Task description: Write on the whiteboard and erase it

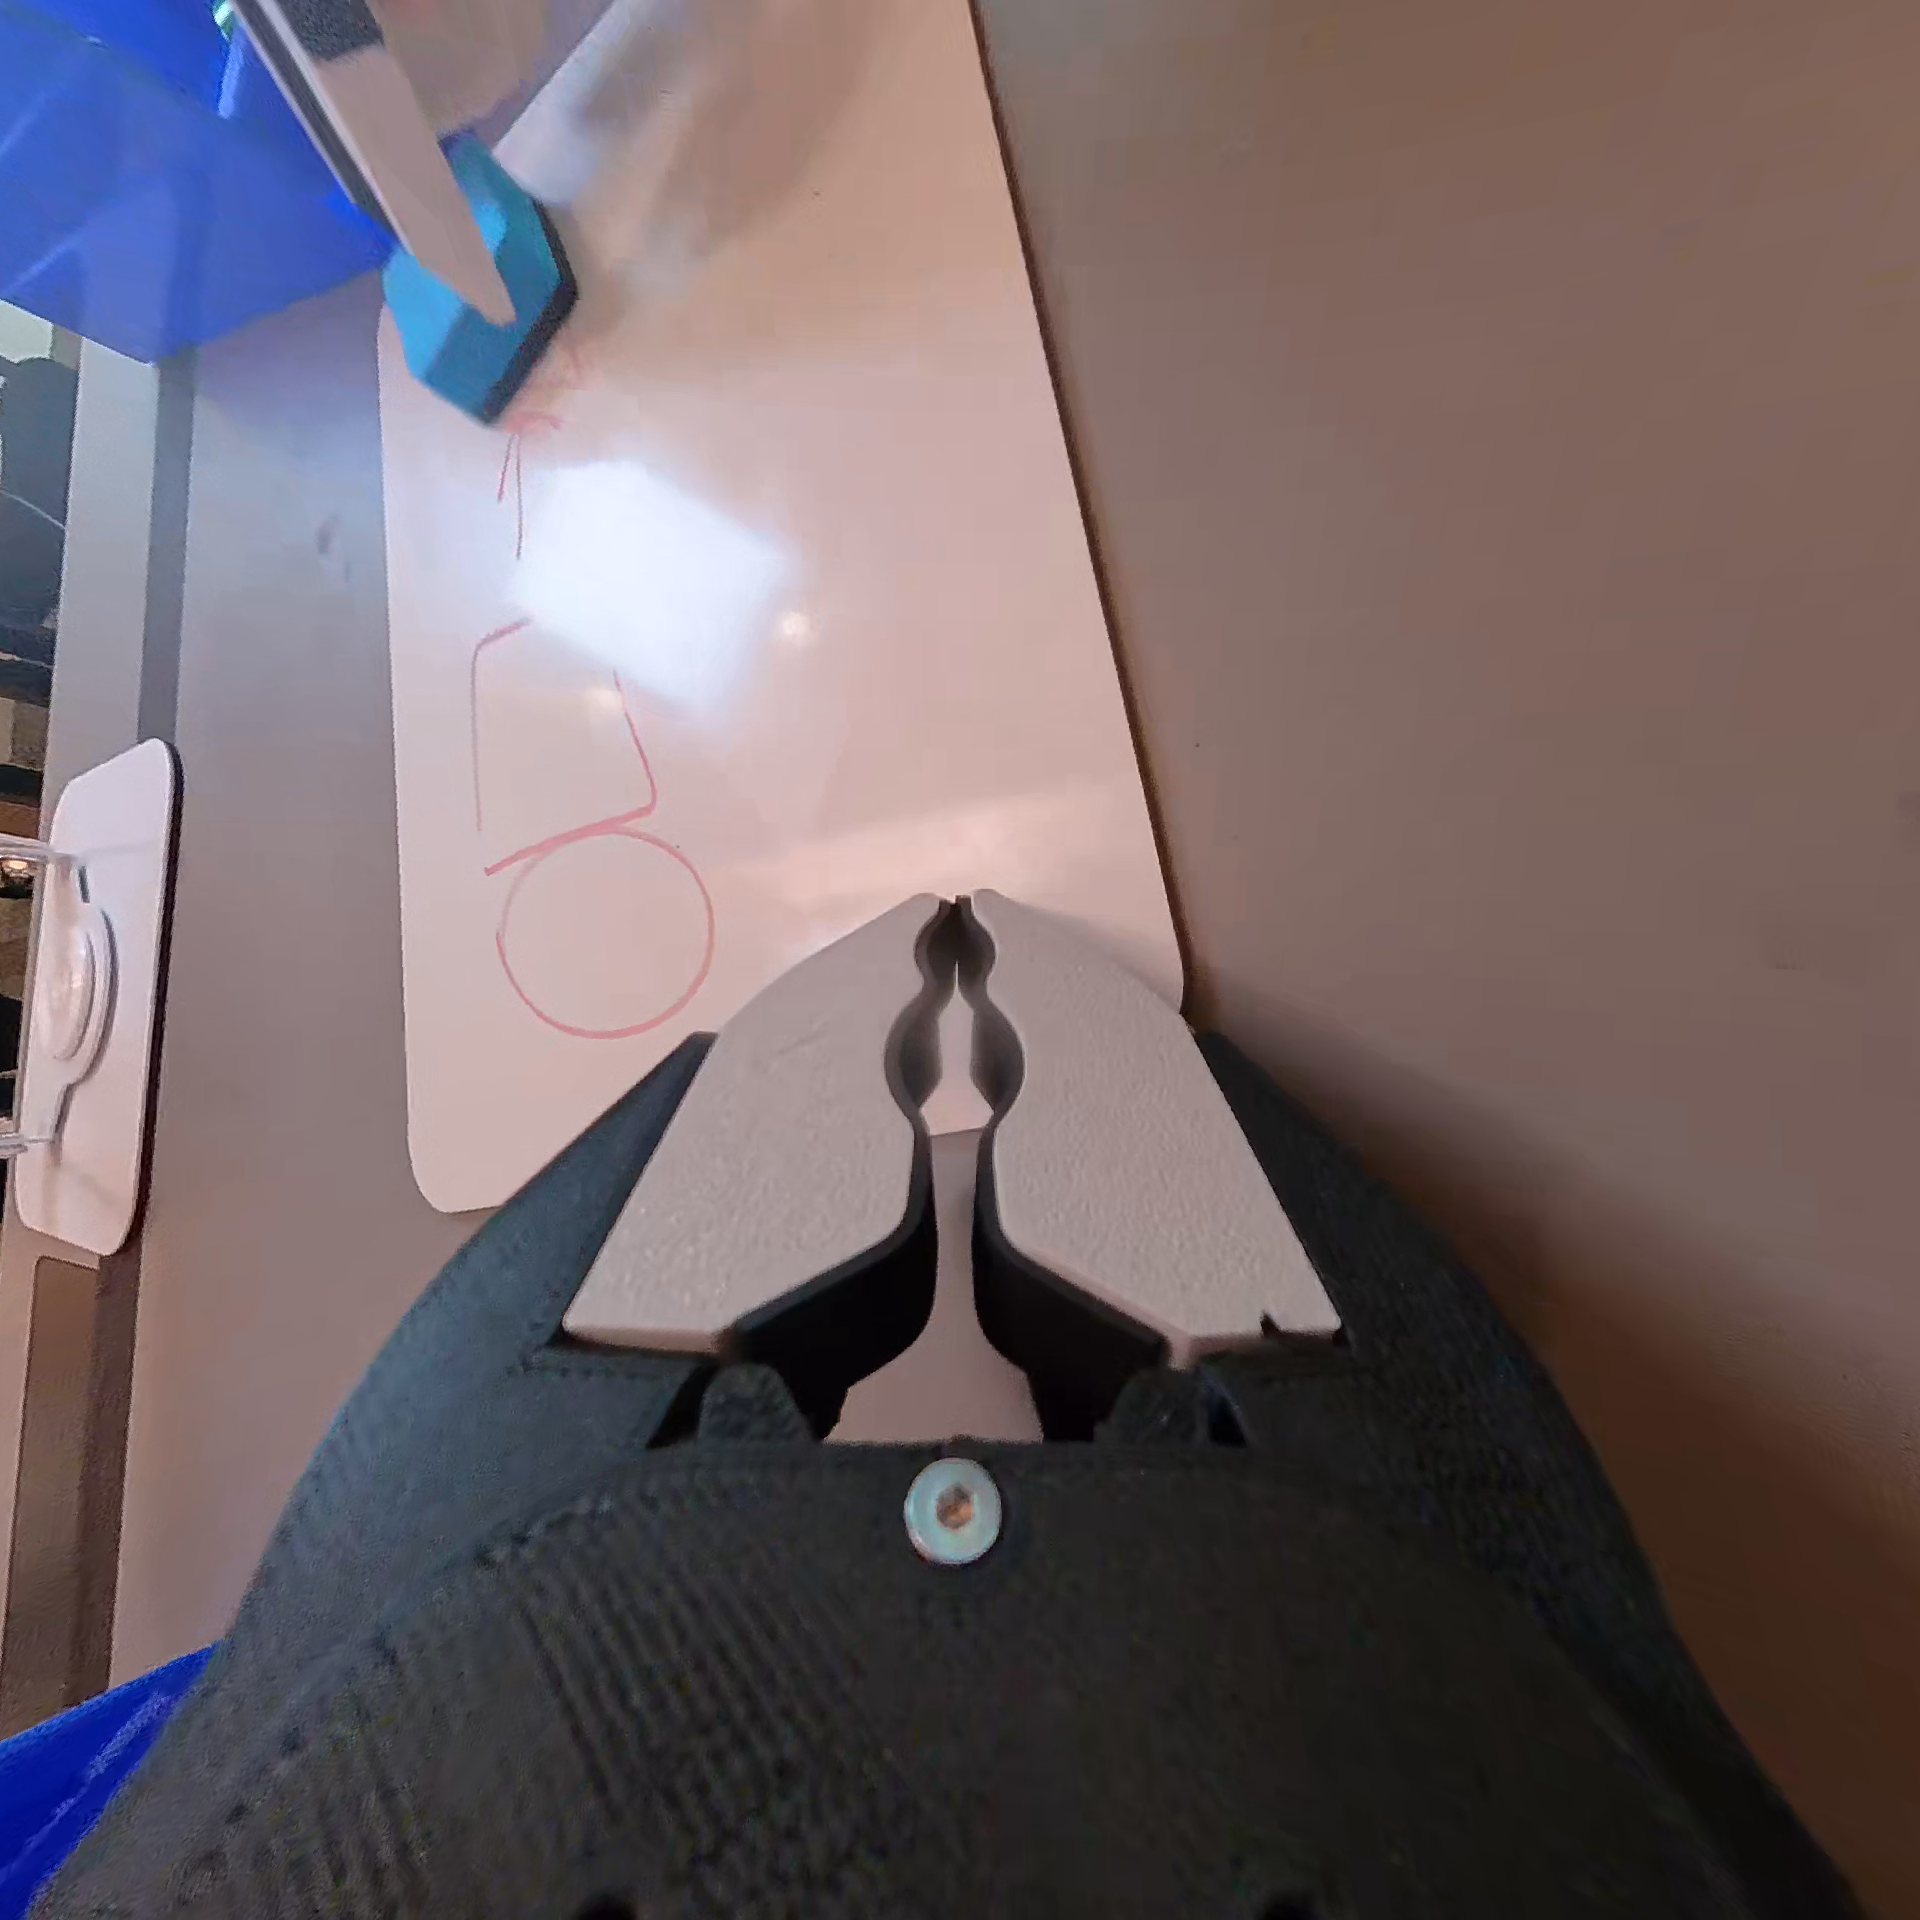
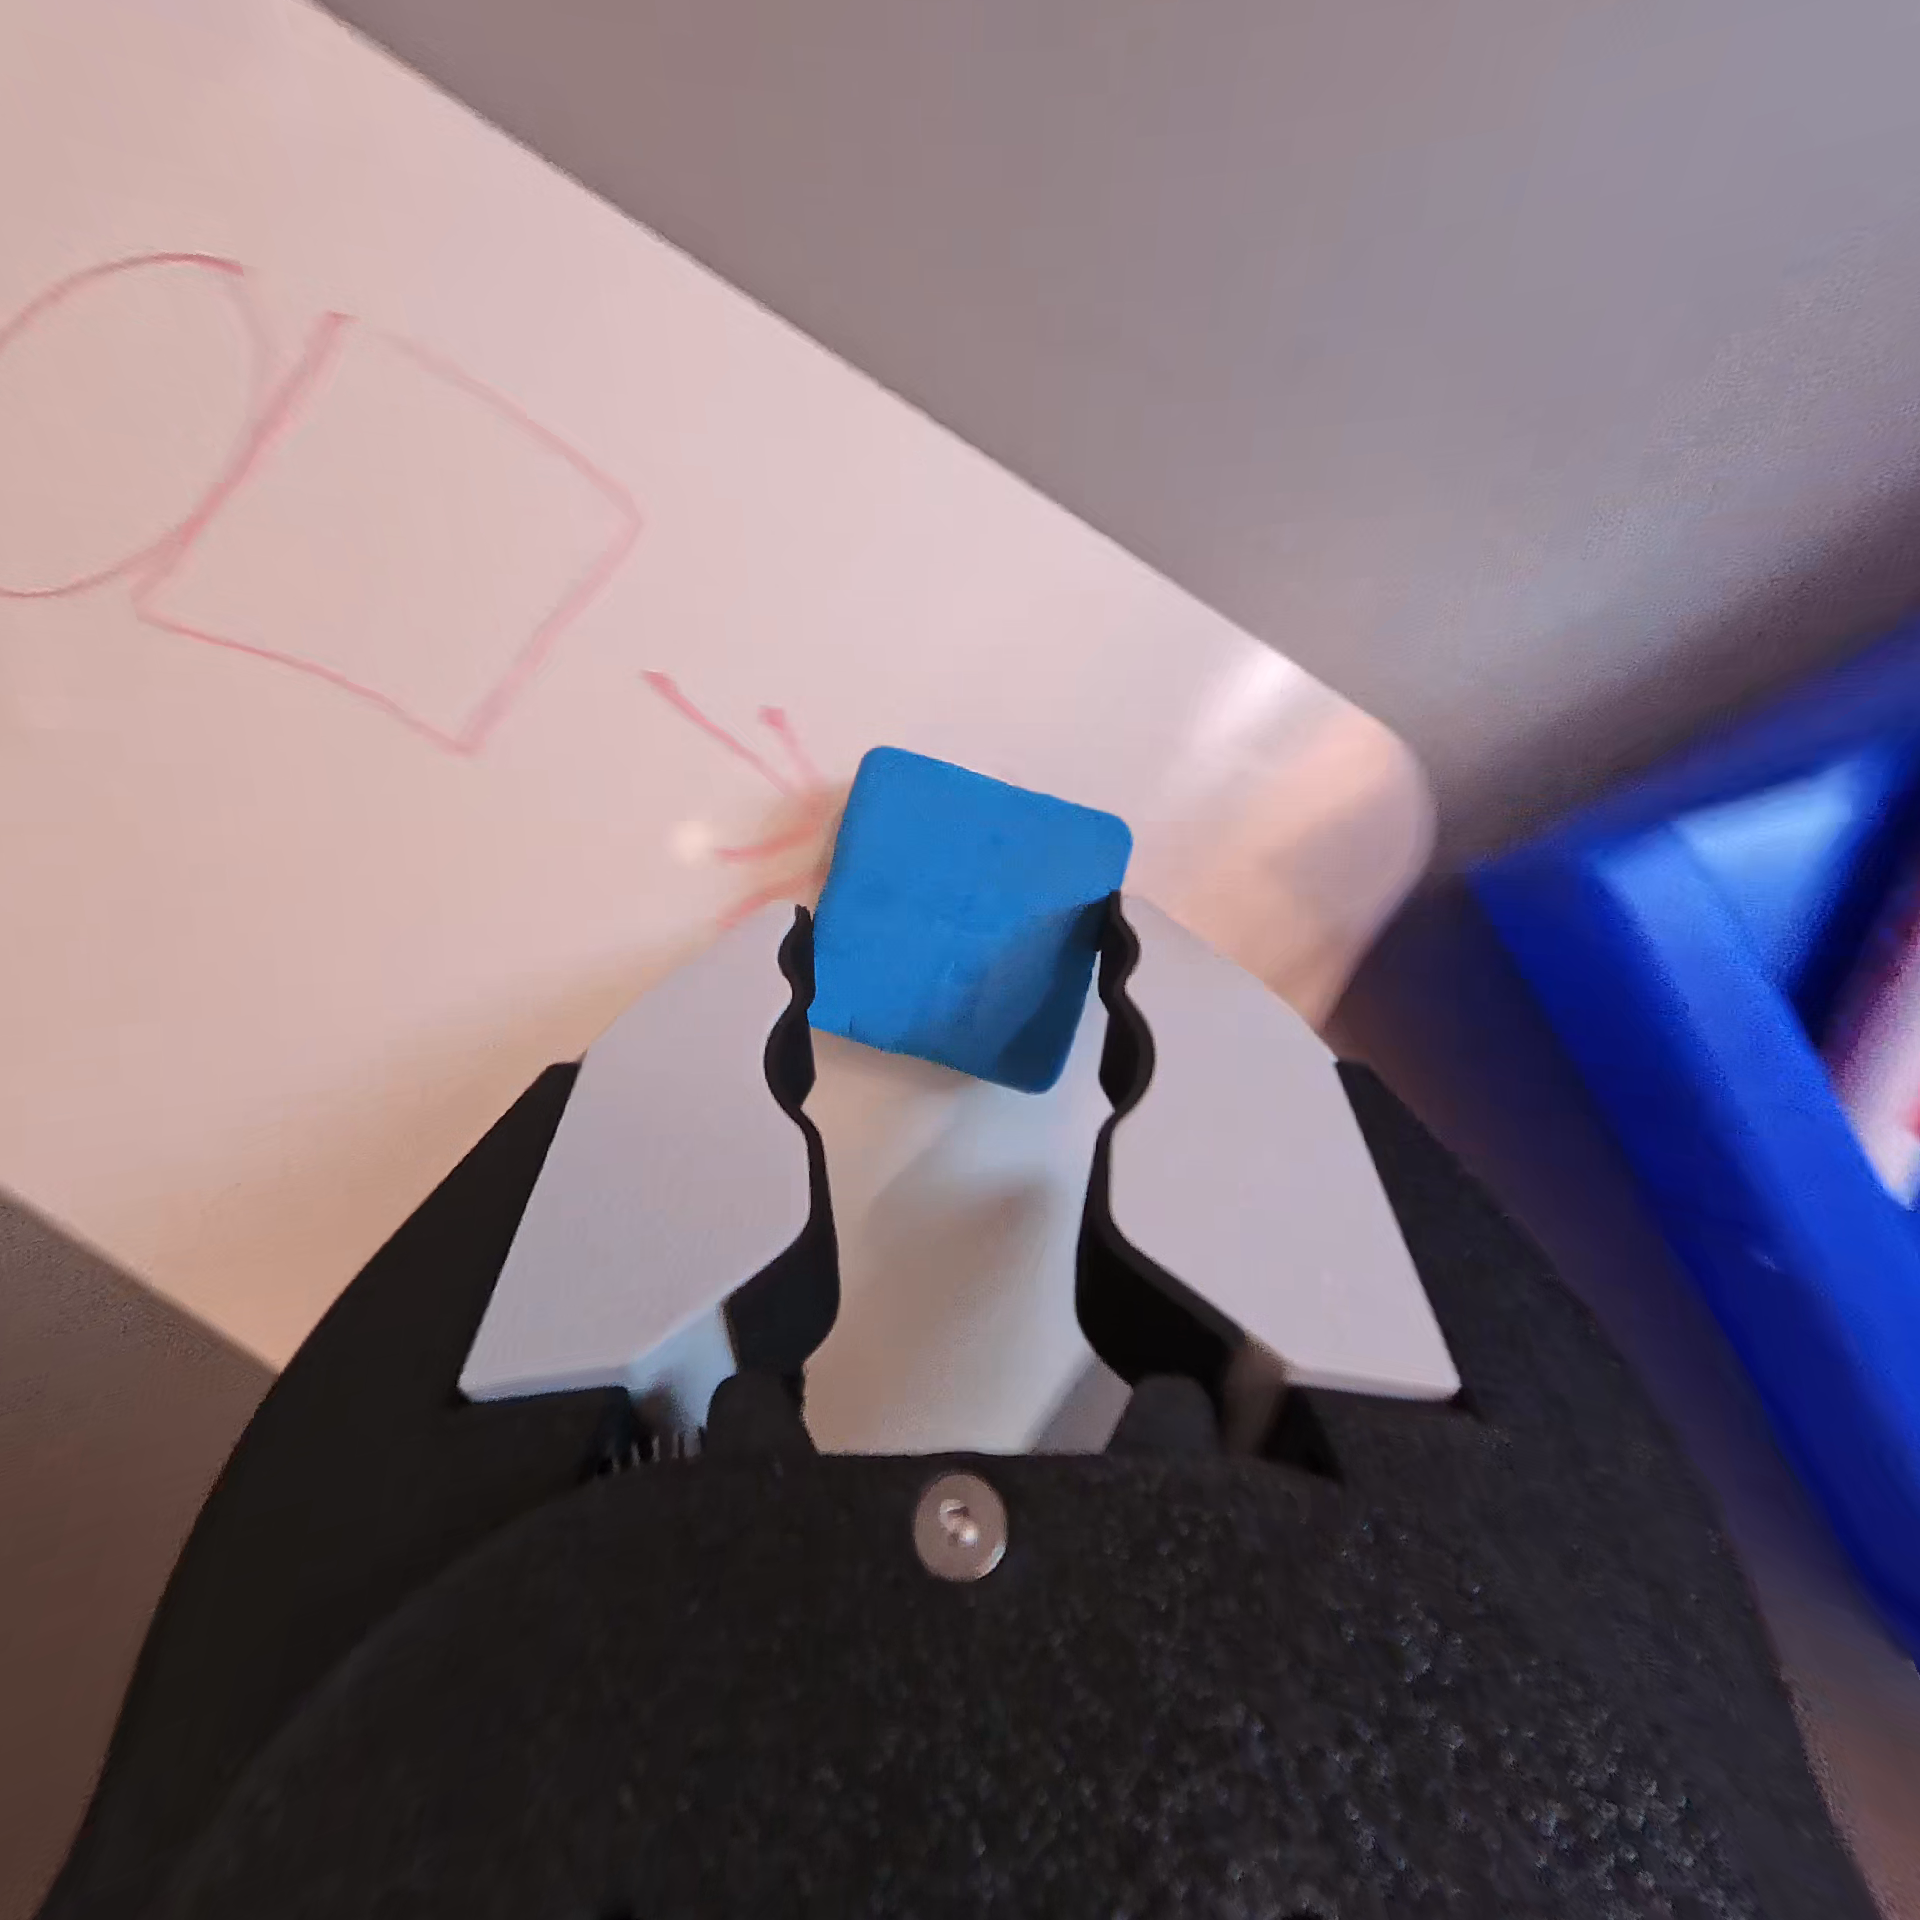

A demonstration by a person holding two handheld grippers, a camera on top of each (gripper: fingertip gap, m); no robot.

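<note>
Left wrist view: the left gripper (image 1: 958, 906) rests low over the near end of the whiteboard (image 1: 883, 582), its two pale fingers (image 1: 831, 1049) brought together at the tips with nothing between them. The board lies flat on a grey-brown table (image 1: 1507, 623); red marker drawings run along its left side, a circle (image 1: 606, 928) nearest, then a square (image 1: 561, 727), partly lost in glare. At the far end the right gripper (image 1: 488, 301) presses a blue eraser (image 1: 488, 301) onto the board beside a smeared remnant of a third mark (image 1: 525, 447). A blue bin (image 1: 156, 177) stands beyond, and a white holder (image 1: 94, 997) sits at the left edge. Right wrist view: the right gripper (image 2: 951, 940) is clamped on the blue eraser (image 2: 966, 904), both black pads against its sides, the block turned slightly askew. The eraser is down on the whiteboard (image 2: 727, 520) near its rounded corner, touching smudged red strokes (image 2: 748, 821); the square (image 2: 395, 540) and circle (image 2: 114, 416) lie untouched farther along. Judged from this, writing is done and erasing is under way, one figure largely wiped. The next move calls for sweeping the eraser, kept flat and firmly pressed, across the square and then the circle, with the grasp tight enough that the skewed block does not twist.
</note>
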